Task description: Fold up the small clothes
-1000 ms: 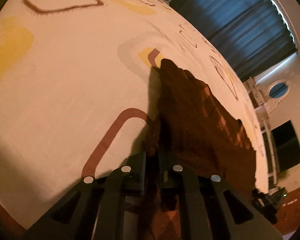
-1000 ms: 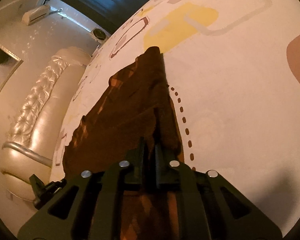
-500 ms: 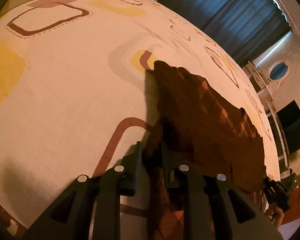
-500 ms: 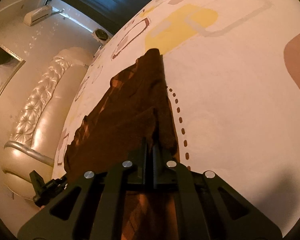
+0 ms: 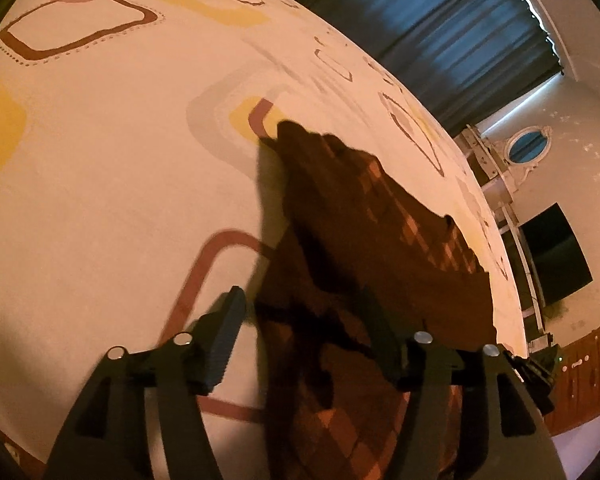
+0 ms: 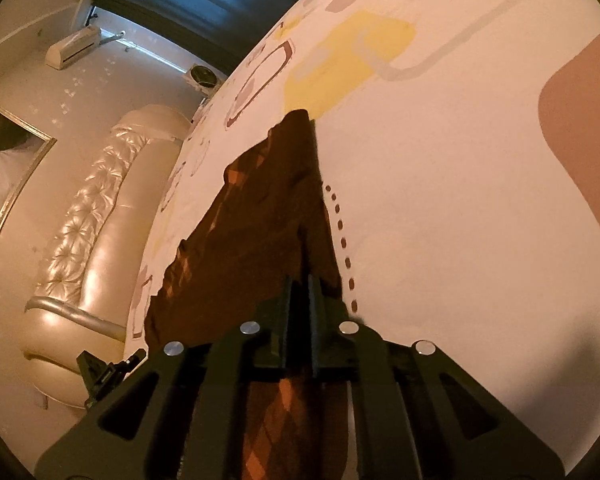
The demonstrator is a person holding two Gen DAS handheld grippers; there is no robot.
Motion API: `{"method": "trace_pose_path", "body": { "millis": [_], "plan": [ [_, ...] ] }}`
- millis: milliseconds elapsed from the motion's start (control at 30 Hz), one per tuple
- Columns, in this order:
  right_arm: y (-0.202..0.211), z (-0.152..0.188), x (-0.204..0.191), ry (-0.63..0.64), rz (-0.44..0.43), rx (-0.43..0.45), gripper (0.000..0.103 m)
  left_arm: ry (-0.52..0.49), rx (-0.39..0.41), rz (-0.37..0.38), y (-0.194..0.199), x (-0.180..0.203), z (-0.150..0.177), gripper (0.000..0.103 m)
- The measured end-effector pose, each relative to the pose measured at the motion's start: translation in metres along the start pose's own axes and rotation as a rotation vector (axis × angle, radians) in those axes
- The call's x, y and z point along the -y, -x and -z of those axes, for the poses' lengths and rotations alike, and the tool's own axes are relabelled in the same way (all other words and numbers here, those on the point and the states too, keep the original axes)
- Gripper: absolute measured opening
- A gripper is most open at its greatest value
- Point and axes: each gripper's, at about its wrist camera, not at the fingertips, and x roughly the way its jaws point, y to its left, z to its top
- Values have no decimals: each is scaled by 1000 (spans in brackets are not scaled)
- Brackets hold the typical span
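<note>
A small brown checked garment (image 5: 364,232) lies on the patterned bed sheet (image 5: 100,160), stretched out ahead of both grippers. My left gripper (image 5: 304,312) is open, its jaws wide apart on either side of the garment's near edge, which rests loose between them. In the right wrist view the same garment (image 6: 260,216) runs away from me, and my right gripper (image 6: 300,288) is shut on its near edge, with cloth hanging below the fingers.
The sheet (image 6: 460,200) has yellow, grey and maroon shapes. A tufted cream headboard (image 6: 100,216) stands left of the bed. Dark blue curtains (image 5: 440,36), a dark screen (image 5: 556,252) and a wooden door (image 5: 580,384) lie beyond the bed's far edge.
My left gripper has opened and let go of the garment's edge, which has dropped between the jaws. My right gripper stays shut on the garment and has barely moved.
</note>
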Motion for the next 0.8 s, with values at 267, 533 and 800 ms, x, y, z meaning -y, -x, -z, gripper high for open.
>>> {"method": "trace_pose_path", "body": {
  "millis": [267, 533, 800],
  "plan": [
    [9, 0, 12, 6, -51, -121, 34, -42, -83, 59, 10, 3, 24, 67],
    [31, 20, 24, 63, -166, -368, 35, -170, -217, 145, 34, 13, 72, 73],
    [39, 61, 10, 164, -255, -509, 36, -142, -305, 205, 33, 7, 87, 73]
  ]
}}
